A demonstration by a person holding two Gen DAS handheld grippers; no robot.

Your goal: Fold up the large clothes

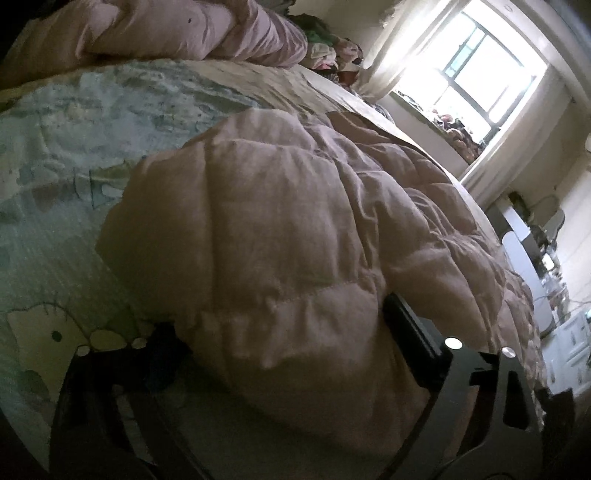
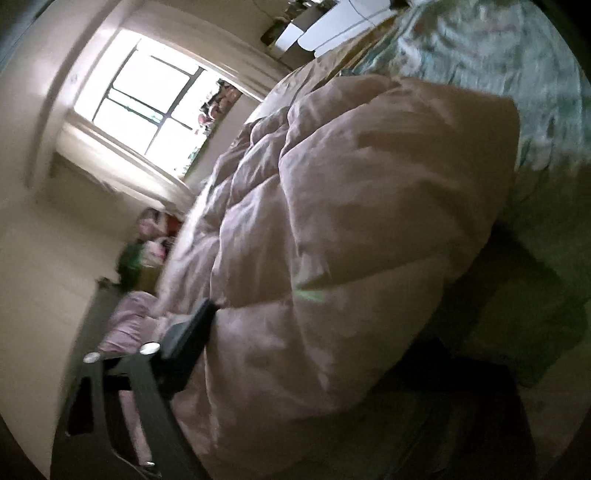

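A large pale pink quilted puffer garment [image 1: 288,229] lies bunched on the bed and fills both views; it also shows in the right wrist view [image 2: 351,221]. My left gripper [image 1: 280,343] is shut on a thick fold of it, with one black finger [image 1: 413,336] showing on the right and the other largely hidden in shadow under the cloth. My right gripper [image 2: 295,332] is shut on another puffy fold; its left finger [image 2: 188,332] presses the fabric and the other finger is hidden under it.
The bed carries a pale green cartoon-print sheet [image 1: 55,177]. Another pink quilted item [image 1: 184,33] lies at the far side. A bright window [image 1: 476,74] with clutter on its sill stands beyond. White furniture [image 1: 569,347] stands beside the bed.
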